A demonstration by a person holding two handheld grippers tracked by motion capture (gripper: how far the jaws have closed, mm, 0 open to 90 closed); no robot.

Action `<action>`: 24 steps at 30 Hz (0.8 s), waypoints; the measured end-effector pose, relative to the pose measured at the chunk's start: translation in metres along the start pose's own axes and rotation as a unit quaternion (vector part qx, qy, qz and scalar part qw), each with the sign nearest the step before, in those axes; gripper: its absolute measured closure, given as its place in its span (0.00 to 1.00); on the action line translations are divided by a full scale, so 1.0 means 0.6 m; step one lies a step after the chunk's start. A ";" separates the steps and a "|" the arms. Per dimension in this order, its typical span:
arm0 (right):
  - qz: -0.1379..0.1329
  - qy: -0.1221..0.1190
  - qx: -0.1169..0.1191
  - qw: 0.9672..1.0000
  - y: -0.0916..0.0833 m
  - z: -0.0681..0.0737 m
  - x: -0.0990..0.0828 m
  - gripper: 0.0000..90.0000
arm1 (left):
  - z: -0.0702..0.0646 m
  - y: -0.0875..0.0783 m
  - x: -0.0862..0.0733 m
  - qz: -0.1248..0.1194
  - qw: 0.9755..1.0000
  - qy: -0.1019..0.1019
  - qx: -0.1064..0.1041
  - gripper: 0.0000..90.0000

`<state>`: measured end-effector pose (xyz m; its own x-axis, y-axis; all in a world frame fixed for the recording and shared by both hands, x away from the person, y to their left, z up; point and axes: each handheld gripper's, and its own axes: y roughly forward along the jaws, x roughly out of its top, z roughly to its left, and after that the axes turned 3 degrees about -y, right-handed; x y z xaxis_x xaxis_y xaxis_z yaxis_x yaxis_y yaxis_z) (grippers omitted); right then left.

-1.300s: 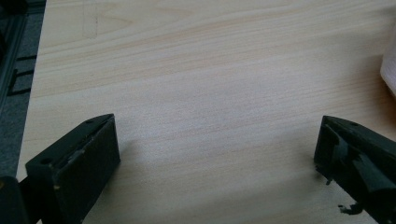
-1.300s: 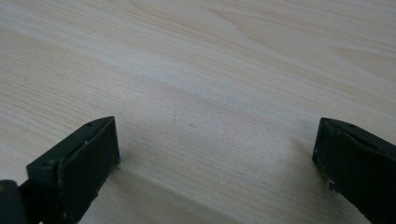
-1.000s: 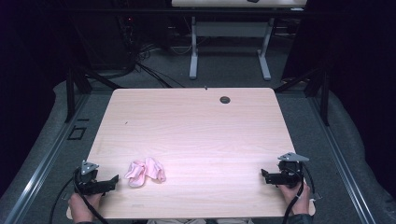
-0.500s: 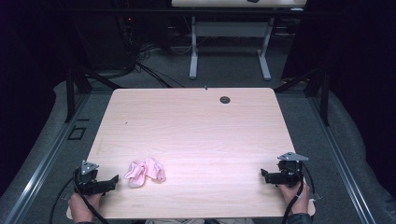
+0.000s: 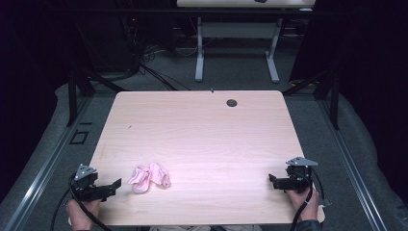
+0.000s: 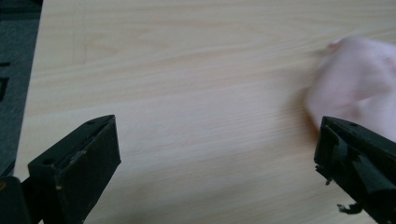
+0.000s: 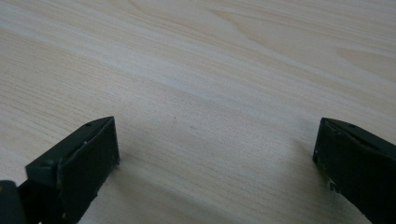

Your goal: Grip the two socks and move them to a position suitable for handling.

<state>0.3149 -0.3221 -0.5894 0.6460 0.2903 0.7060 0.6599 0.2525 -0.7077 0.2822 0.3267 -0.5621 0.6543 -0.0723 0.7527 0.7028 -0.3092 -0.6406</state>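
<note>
Worktop [image 5: 202,130]: pale wood-grain pattern, light beige with faint pinkish streaks; a small dark round grommet [image 5: 232,102] is seen near the far edge. Cloth [image 5: 149,176] near the front left corner: soft pink, plain, no pattern noted. Left hand-held gripper [image 5: 115,183] and right hand-held gripper [image 5: 272,181]: black bodies, each topped by a grey plate. Floor [image 5: 231,72]: dark grey.

Light wood table [image 5: 202,125] w/ rounded corners & a small round hole [image 5: 232,102] near the far edge. Grey carpet floor [image 5: 231,72] all around it. Black metal frame legs [image 5: 77,91] stand at left & right of the table. Behind it, a 2nd desk w/ white legs [image 5: 199,53]. Black cables [image 5: 144,67] lie on the floor at back left. Room is v. dark at the sides; light falls mostly on the table top.
</note>
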 end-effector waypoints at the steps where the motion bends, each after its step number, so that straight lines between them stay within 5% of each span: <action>1: 0.000 0.000 0.000 1.000 0.000 0.000 0.000 0.00 | 0.000 0.000 0.000 0.000 1.000 0.000 0.000 0.00; 6: 0.000 0.000 0.000 1.000 0.000 0.000 0.000 0.00 | -0.040 -0.002 0.027 -0.004 0.999 0.017 -0.051 0.00; 12: 0.000 0.000 0.000 1.000 0.000 0.000 0.000 0.00 | -0.086 0.012 0.045 0.021 0.996 0.050 -0.072 0.00; 15: 0.000 0.000 0.000 1.000 0.000 0.000 0.000 0.00 | -0.108 0.023 0.049 0.032 0.995 0.069 -0.066 0.01; 19: 0.000 0.000 0.000 1.000 0.000 0.000 0.000 0.00 | -0.126 0.043 0.048 0.059 0.992 0.095 -0.054 0.19; 24: -0.001 0.000 0.000 1.000 0.000 0.000 0.000 0.00 | -0.130 0.074 0.036 0.087 0.990 0.105 -0.029 0.34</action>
<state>0.3148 -0.3220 -0.5895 0.6454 0.2898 0.7067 0.6607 0.2525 -0.7069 0.3055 0.2378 -0.5624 0.6871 -0.3226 0.6510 0.5643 -0.3276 -0.7578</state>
